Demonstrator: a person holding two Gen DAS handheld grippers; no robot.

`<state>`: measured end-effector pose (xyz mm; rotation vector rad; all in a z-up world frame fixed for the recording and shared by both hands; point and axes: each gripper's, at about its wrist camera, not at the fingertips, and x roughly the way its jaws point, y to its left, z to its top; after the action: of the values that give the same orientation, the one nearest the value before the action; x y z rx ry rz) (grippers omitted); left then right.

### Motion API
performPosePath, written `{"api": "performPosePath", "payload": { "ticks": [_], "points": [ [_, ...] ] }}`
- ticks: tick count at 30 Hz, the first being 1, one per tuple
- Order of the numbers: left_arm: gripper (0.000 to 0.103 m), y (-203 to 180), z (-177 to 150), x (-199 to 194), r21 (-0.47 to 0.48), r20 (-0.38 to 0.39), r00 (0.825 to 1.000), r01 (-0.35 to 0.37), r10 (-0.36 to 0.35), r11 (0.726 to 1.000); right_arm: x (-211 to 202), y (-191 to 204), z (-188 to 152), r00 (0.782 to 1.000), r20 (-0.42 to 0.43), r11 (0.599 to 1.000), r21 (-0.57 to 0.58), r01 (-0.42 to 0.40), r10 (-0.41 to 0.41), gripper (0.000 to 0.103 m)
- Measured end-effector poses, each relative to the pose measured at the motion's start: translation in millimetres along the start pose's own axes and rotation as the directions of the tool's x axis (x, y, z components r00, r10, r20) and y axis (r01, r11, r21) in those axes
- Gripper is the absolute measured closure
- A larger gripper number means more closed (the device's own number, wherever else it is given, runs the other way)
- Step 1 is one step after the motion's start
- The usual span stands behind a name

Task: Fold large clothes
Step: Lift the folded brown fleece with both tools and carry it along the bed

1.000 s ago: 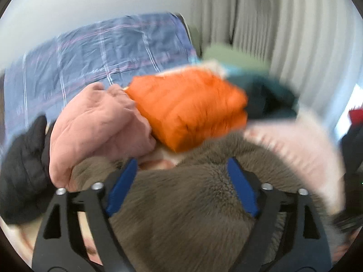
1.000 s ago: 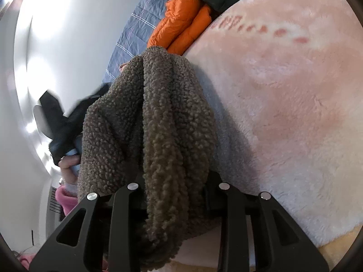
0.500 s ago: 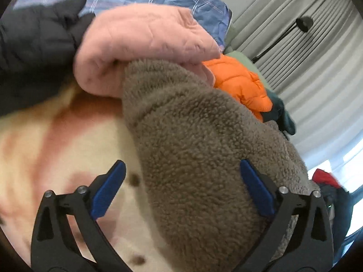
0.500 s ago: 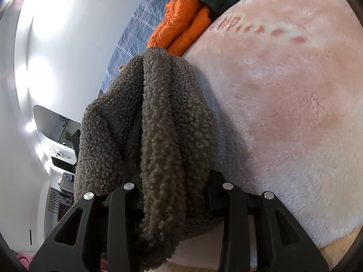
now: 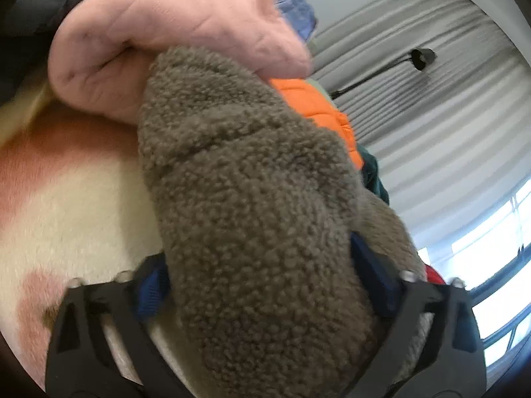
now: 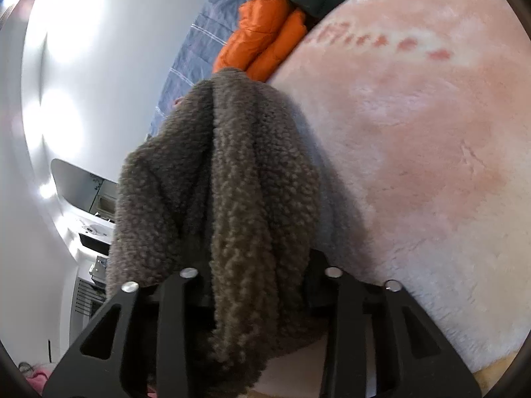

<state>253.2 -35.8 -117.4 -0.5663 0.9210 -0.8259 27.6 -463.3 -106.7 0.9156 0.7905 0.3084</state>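
My left gripper [image 5: 262, 285], blue-padded jaws just narrowed, has a thick bunched roll of the brown sherpa fleece jacket [image 5: 252, 199] between them, the nubby pile filling the gap from pad to pad. My right gripper [image 6: 259, 285] is clenched on another gathered fold of the same jacket [image 6: 225, 179], which rises ahead of it in curly ridges. Beyond the left jaws lie a soft quilted pink garment [image 5: 172, 30] and a puffy orange jacket [image 5: 315, 106]. Beneath and beside both grippers spreads a plush pink-and-cream blanket [image 6: 415, 139]. Pleated grey curtains [image 5: 431, 106] hang farther off.
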Motion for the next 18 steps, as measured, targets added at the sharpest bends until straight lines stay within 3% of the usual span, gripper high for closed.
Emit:
{"api": "performPosePath", "payload": {
  "ticks": [3, 4, 10, 15, 18],
  "points": [
    [0.040, -28, 0, -18, 0.083, 0.051, 0.999, -0.007, 0.002, 0.997, -12, 12, 1, 0.998, 0.021, 0.999, 0.007, -0.053, 0.053, 0.076],
    [0.041, -46, -3, -26, 0.136, 0.076, 0.997, -0.013, 0.002, 0.991, -18, 22, 1, 0.998, 0.036, 0.998, -0.025, -0.052, 0.053, 0.077],
    [0.043, -124, -28, -75, 0.298, 0.202, 0.979, -0.030, -0.032, 0.954, -48, 71, -15, 0.994, 0.082, 0.982, -0.181, -0.062, 0.078, 0.077],
    [0.042, -148, -66, -133, 0.313, 0.308, 0.951, -0.086, -0.015, 0.946, -53, 94, -27, 0.989, 0.053, 0.968, -0.220, -0.121, 0.136, 0.077],
    [0.042, -140, -96, -180, 0.279, 0.365, 0.931, -0.118, 0.009, 0.953, -40, 117, -35, 0.987, -0.005, 0.952, -0.264, -0.154, 0.158, 0.077]
  ]
}}
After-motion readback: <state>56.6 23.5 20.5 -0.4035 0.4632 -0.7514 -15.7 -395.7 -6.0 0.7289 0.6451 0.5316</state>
